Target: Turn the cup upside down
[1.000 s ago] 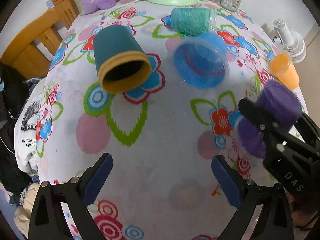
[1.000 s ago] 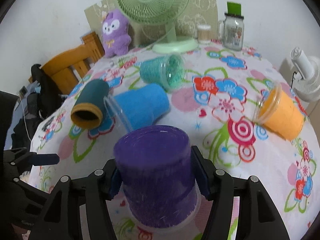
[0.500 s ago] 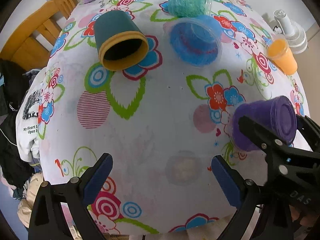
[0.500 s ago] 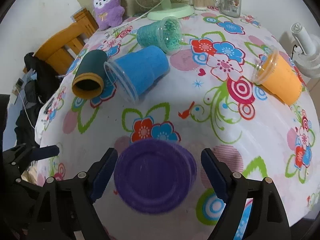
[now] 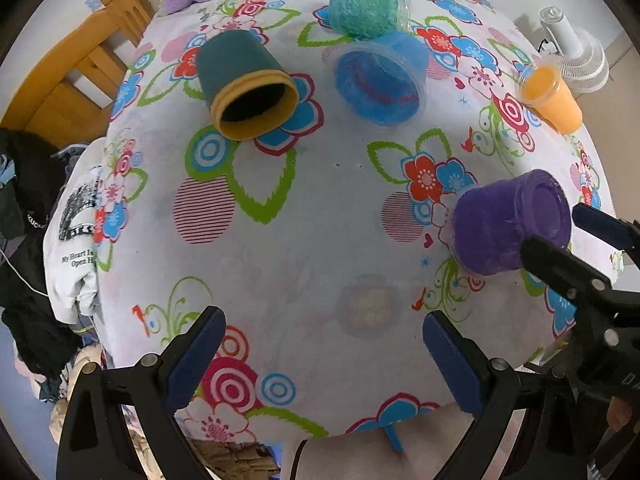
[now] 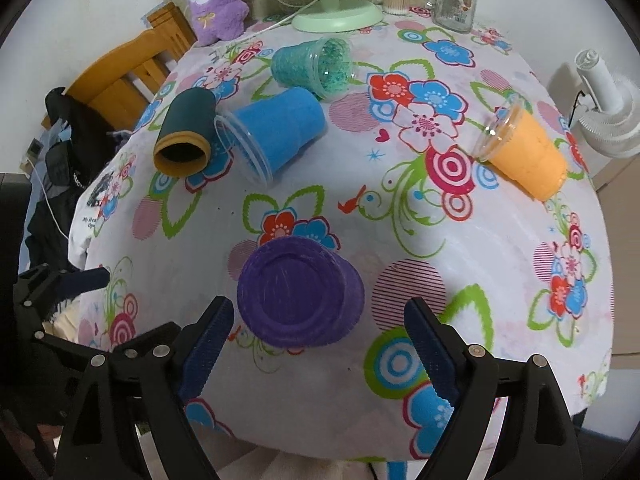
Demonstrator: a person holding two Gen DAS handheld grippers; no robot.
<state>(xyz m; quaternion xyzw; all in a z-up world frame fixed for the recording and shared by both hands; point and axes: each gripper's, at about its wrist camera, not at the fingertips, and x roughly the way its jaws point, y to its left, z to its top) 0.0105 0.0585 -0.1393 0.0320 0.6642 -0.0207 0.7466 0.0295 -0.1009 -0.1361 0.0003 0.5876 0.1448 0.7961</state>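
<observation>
Five cups: purple cup (image 6: 298,294) inverted, four lying sideways.

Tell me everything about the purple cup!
The purple cup looks fuzzy purple inside a clear plastic shell. It stands upside down on the flowery tablecloth, its flat round bottom with ring-shaped ridges facing up and its wider mouth down on the cloth. The right gripper hovers open around it, fingers apart on each side, not touching. It sits near the table's front edge, apart from the other cups.
</observation>
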